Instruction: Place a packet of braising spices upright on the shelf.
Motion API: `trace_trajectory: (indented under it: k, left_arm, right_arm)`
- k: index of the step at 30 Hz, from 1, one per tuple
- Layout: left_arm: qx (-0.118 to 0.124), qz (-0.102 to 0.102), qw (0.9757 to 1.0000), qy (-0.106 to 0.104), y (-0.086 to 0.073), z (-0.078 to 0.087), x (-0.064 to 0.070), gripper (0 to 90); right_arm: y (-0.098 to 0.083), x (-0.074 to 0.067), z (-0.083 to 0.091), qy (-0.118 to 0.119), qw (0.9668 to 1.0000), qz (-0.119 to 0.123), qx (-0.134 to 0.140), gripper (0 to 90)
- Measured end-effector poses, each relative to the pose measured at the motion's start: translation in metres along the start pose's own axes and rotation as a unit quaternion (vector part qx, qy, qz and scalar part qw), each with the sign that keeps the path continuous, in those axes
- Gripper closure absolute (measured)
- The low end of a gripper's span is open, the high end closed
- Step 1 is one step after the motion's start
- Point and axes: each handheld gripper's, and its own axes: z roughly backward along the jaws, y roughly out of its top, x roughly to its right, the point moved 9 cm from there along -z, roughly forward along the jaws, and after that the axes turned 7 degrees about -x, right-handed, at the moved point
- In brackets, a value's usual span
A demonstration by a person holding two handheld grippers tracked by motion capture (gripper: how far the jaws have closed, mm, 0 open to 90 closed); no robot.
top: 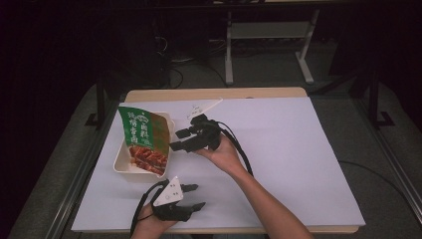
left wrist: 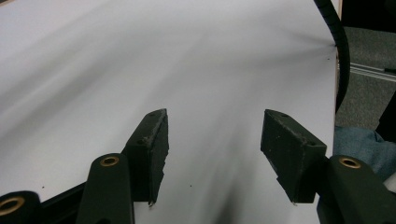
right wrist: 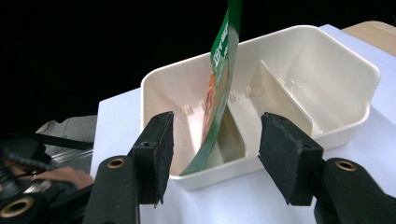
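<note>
White sheet (top: 298, 149) spread over the wooden bench (top: 214, 93), bench edge left bare along the far side, grey floor (top: 268, 67) seen beyond, white metal stand (top: 268, 31) set on it, dark cables (top: 174, 74) trailed across the floor
</note>
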Motion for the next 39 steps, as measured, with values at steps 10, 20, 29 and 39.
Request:
trace_trajectory:
  k: [10, 20, 29, 39]
  left_arm:
    - [-0.002, 0.005, 1.0, 0.002, -0.001, 0.0, -0.003, 39.7]
    - [-0.004, 0.008, 1.0, 0.002, -0.001, -0.001, -0.004, 39.4]
    - [-0.005, 0.009, 0.9999, 0.002, -0.001, -0.001, -0.005, 38.6]
    - [-0.005, 0.014, 0.9999, 0.006, -0.002, 0.0, -0.008, 38.5]
  right_arm:
    - [-0.014, 0.005, 0.025, -0.013, 0.9999, 0.0, 0.005, 39.9]
    - [-0.025, 0.013, 0.043, -0.03, 0.9995, -0.009, 0.002, 38.5]
    - [-0.038, 0.02, 0.054, -0.044, 0.9988, -0.022, -0.005, 36.3]
    - [-0.053, 0.026, 0.072, -0.054, 0.998, -0.034, -0.004, 36.3]
